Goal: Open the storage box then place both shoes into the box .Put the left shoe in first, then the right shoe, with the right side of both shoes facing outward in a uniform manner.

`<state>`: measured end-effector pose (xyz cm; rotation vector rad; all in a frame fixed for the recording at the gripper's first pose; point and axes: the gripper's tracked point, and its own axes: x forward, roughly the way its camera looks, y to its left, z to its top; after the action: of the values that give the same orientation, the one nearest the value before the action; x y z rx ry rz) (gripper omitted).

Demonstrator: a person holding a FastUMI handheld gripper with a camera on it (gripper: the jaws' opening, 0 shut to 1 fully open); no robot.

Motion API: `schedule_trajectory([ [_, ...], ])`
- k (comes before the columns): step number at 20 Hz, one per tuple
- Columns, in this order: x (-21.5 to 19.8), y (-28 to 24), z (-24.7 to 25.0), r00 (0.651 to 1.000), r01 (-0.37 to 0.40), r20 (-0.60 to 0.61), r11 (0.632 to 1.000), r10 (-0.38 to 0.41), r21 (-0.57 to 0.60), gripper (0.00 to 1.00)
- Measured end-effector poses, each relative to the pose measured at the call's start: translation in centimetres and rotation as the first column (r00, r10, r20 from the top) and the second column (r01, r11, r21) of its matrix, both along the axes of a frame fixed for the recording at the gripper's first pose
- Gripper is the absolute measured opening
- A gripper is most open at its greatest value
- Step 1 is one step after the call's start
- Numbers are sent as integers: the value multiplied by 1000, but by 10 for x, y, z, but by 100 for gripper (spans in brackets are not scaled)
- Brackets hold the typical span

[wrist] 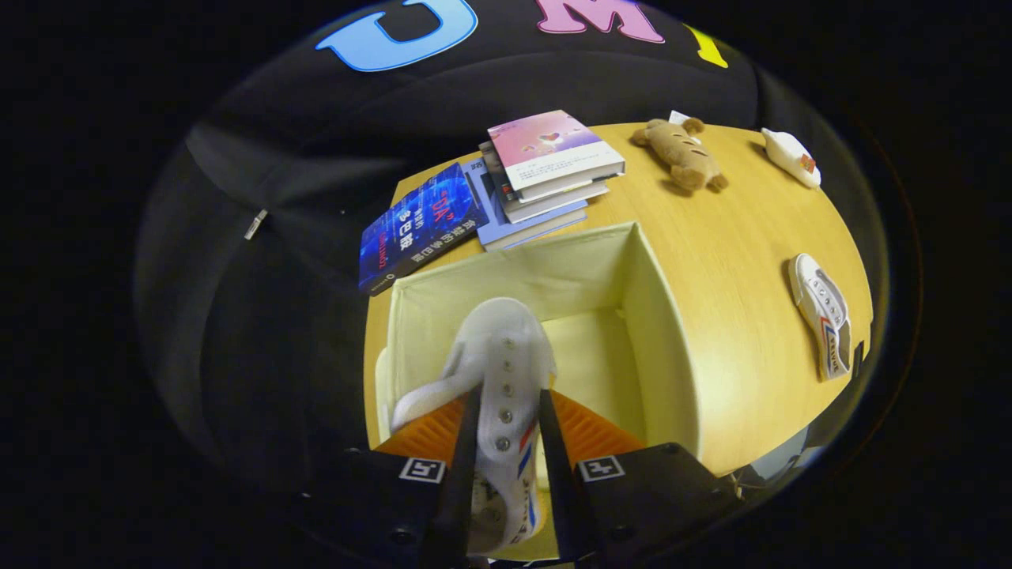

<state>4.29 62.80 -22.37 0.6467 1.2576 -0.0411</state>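
Note:
A white shoe [504,371] with a row of eyelets and red and blue stripes is pinched between my gripper [506,427] fingers, its toe pointing forward and down. It hangs over the open pale yellow storage box [660,348], above the box's floor. The second white shoe [824,314], with the same stripes, lies on its side on the wooden table [735,237] to the right of the box, near the table's right edge.
Behind the box lies a stack of books [545,170], with a dark blue book [415,225] to its left overhanging the table. A brown plush toy [681,154] and a small white object [791,156] rest at the far side.

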Motion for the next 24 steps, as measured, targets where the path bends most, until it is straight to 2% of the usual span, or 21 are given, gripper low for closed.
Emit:
schedule_trajectory([
  [1,1,2,3,1000,-12,15,1000,11,7,48],
  [3,4,0,15,998,-27,53,999,26,18,62],
  [5,5,-5,27,995,-39,95,999,36,26,72],
  [6,5,-12,35,991,-52,128,998,48,26,73],
  [11,-1,-67,88,937,-120,330,993,111,7,92],
  [15,-22,-154,112,875,-140,449,983,179,-120,95],
  [18,-47,-238,107,855,-121,461,957,236,-265,95],
  [22,-89,-346,64,883,-104,374,895,283,-434,94],
  [24,-113,-395,31,898,-123,307,849,315,-513,94],
])
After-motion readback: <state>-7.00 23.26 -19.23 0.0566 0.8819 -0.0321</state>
